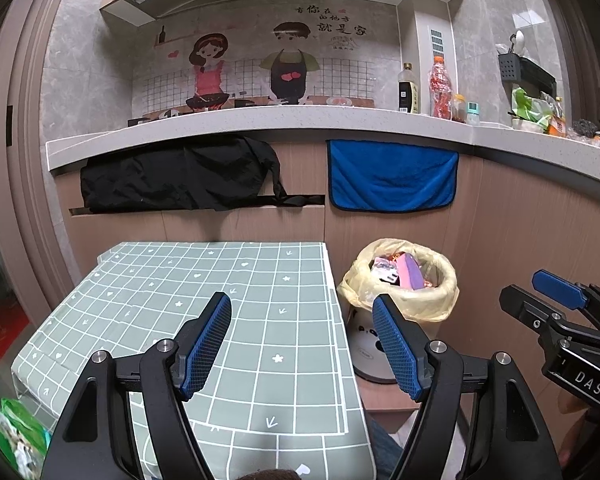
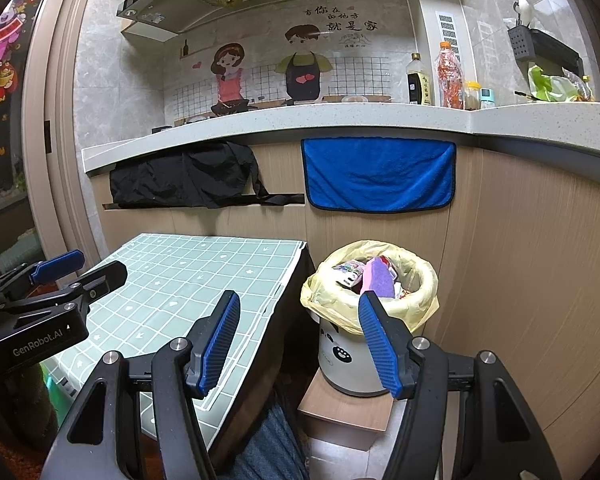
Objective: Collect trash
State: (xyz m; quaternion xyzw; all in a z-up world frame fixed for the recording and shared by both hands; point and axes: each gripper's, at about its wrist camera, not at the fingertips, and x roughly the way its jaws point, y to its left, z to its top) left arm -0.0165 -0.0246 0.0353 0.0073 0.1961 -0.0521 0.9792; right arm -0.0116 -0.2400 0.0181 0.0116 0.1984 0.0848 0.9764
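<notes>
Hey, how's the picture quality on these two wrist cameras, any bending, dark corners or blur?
Left wrist view: strong fisheye bend, the countertop bows into an arc, corners go black, left edge smears; the left tool and trash bin stay sharp. Right wrist view: same curved countertop, dark vignette, dim left side, right tool crisp.

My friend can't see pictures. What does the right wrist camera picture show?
The open right gripper points at a small white trash bin with a yellow bag, full of wrappers. A table with a green checked cloth sits to its left, where the left gripper reaches in, and a blue towel hangs under the kitchen counter.
</notes>
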